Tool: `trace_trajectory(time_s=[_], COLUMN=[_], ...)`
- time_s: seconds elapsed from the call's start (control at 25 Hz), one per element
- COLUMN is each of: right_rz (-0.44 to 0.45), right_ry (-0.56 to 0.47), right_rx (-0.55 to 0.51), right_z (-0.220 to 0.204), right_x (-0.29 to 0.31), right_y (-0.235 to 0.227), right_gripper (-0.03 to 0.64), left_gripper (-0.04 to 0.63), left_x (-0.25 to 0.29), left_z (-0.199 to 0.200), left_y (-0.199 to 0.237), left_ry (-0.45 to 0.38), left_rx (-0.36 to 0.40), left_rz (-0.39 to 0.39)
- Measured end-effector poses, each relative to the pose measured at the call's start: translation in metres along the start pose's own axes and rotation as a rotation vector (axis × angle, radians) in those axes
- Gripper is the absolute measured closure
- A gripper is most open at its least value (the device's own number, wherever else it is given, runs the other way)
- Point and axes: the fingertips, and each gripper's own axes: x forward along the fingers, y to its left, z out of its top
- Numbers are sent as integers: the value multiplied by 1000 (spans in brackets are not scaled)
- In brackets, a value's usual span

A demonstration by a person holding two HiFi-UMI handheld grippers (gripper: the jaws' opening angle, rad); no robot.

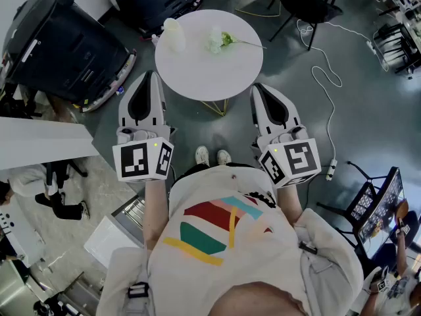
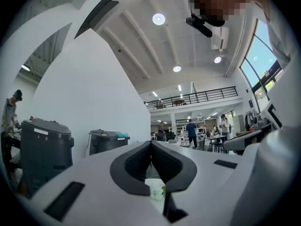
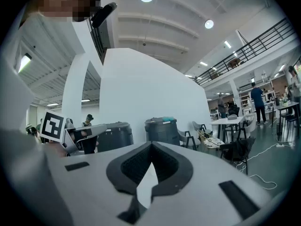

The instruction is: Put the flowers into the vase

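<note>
A white flower (image 1: 216,40) with a green stem lies on the round white table (image 1: 204,74), its stem pointing right. To its left on the same table stands the pale vase (image 1: 173,34). My left gripper (image 1: 153,76) hangs just off the table's near left edge, its jaws shut with nothing between them. My right gripper (image 1: 257,87) is off the near right edge, also shut and holding nothing. In the left gripper view the flower (image 2: 156,190) shows small through the gap below the closed jaws of the left gripper (image 2: 151,143). The right gripper (image 3: 150,145) shows only a strip of the table's top.
A big dark machine (image 1: 59,41) stands on the floor to the left, and a grey desk corner (image 1: 39,143) sits nearer. A white cable (image 1: 327,84) runs over the floor on the right. Chairs (image 1: 299,2) stand beyond the table. A monitor (image 1: 378,212) is at lower right.
</note>
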Motion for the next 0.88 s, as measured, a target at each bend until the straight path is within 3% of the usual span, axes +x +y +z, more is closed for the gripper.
trace_trajectory(time_s=[0.48,0.88], right_rz=[30,37], right_ry=[-32,-32], right_rx=[34,1], right_z=[-3,-5], right_x=[-2,-13], right_y=[0,-14], right_gripper=[607,607], left_gripper=[589,589], left_x=[-1,2], left_z=[-6,0], left_y=[-5,-23], left_ry=[8,1], left_rx=[-3,13], left_rz=[-5,-1])
